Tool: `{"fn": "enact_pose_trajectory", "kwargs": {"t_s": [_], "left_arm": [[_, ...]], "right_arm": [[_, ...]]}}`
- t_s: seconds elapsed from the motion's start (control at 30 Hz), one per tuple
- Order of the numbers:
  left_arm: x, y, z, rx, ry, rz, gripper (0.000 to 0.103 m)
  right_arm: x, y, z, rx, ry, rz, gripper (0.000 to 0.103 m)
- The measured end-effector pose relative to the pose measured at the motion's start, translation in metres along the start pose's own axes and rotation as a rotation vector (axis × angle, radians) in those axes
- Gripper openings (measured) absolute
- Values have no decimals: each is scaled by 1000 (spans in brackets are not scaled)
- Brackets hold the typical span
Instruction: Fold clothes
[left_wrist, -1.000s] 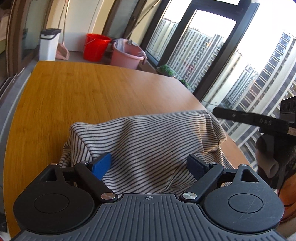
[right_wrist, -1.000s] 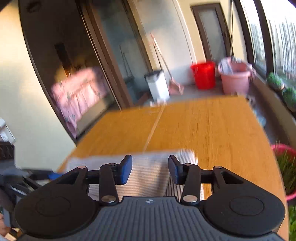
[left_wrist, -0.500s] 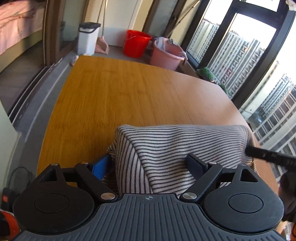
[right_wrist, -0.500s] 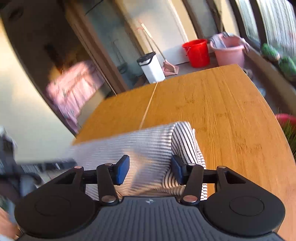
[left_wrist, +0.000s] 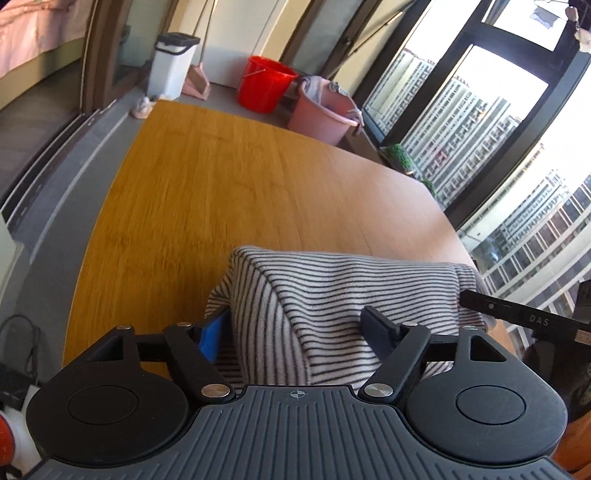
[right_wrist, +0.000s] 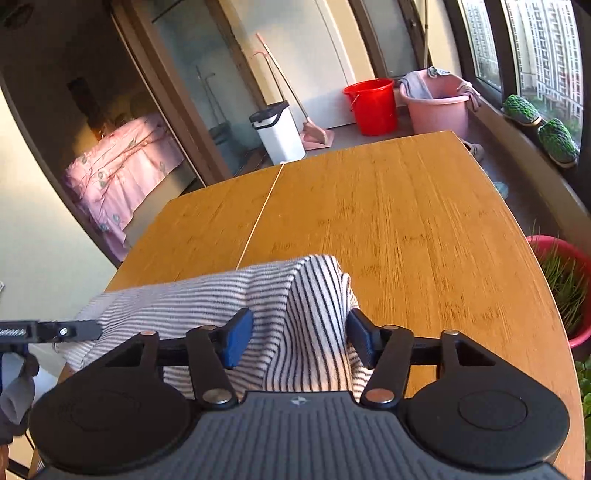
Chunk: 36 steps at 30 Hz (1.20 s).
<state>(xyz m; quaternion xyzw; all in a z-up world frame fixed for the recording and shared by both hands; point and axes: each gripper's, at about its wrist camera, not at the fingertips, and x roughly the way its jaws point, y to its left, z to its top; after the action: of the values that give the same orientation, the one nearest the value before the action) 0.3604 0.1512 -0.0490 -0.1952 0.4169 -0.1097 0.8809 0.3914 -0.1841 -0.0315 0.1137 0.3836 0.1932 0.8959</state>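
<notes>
Left wrist view: your left gripper (left_wrist: 295, 330) is closing its fingers around the striped garment (left_wrist: 351, 291), bunched on the surface (left_wrist: 221, 192). Your right gripper (right_wrist: 295, 338) brackets its opposite end; contact unclear.

**Inspector A:** The striped grey-and-white knit garment (left_wrist: 332, 295) appeared as soft, matt cloth with a faintly fuzzy nap. The amber wooden table (left_wrist: 221, 192) showed fine straight grain under a smooth, low-sheen finish.

**Inspector B:** Agreed. The left gripper (left_wrist: 295, 332) was matt black plastic with a ribbed grey housing; its pivot pins looked like bright metal, and one blue pad (left_wrist: 212, 338) looked smooth. The right gripper (right_wrist: 297, 341) was the same in make.

**Inspector A:** Beyond the table, the round red plastic bucket (right_wrist: 371, 105) was glossy, and the pink plastic tub (right_wrist: 437, 107) duller.
</notes>
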Motion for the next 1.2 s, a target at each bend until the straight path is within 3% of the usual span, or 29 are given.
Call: {"fn": "enact_pose_trajectory", "kwargs": {"t_s": [0.1,0.23,0.33,0.47,0.6,0.63,0.73,0.8,0.87,0.93,0.97,1.03,1.1,1.17,1.2], "left_arm": [[6,-1,1,-3,12,-35,68],[17,-12,18,49,1,-26,64],[19,-23,42,97,-70,-16,47],[8,-32,52,111,-132,-18,47],[17,-20,23,117,-23,64,50],[16,-16,15,116,-8,67,57],[2,-7,2,119,-2,28,58],[-12,-8,8,127,-26,-5,64],[-21,-6,21,98,-62,-46,80],[-25,-4,35,58,-91,-86,84],[-20,-3,41,39,-89,-94,85],[-5,-2,49,14,-56,-91,85],[17,-2,51,7,10,-67,78],[39,3,45,-8,84,-69,58],[43,5,42,-11,86,-77,57]], "right_arm": [[-2,-2,-8,5,17,25,39],[3,-3,2,-10,-11,34,30],[6,0,30,-31,-79,36,20],[2,9,46,-85,-114,41,20],[7,-5,19,-47,-26,36,22],[6,-10,12,-27,-18,42,22],[0,-21,0,19,-5,47,22],[-6,-20,3,0,-14,24,27],[-13,-21,10,4,-35,28,29],[-16,-21,20,31,-69,35,35],[-14,-23,24,49,-76,38,43],[-9,-26,30,85,-86,42,45],[6,-25,31,84,-43,38,47],[19,-22,27,59,4,29,46],[23,-21,25,47,17,36,40]]}}
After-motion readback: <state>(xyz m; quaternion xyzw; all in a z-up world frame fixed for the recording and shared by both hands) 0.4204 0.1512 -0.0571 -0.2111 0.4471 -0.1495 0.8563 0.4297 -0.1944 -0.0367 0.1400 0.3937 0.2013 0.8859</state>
